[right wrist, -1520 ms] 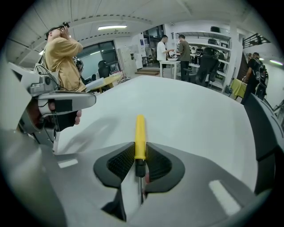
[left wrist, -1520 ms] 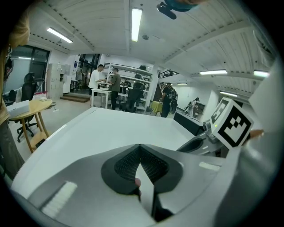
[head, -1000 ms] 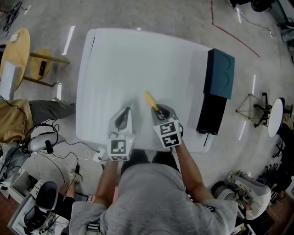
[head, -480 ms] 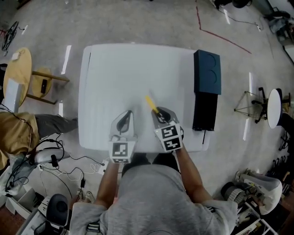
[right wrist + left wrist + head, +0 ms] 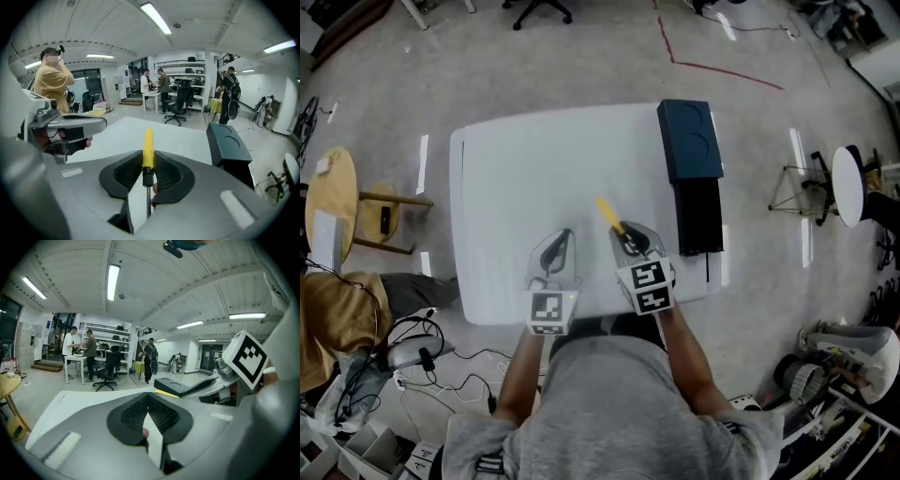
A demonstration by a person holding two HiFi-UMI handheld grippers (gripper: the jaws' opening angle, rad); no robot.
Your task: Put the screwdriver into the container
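The screwdriver has a yellow handle that sticks forward out of my right gripper, which is shut on its black collar above the white table. In the right gripper view the jaws clamp the tool, with the thin shaft running back between them. A dark teal container lies along the table's right edge, ahead and to the right of the tool. Beside it on the left, my left gripper is shut with nothing in it.
A black section adjoins the container's near end. A wooden stool and cables lie on the floor at the left, a round white stool at the right. A person in yellow stands beyond the table.
Both grippers have risen above the table, the right one still holding the screwdriver. In the head view the table looks smaller and the container has shifted left.
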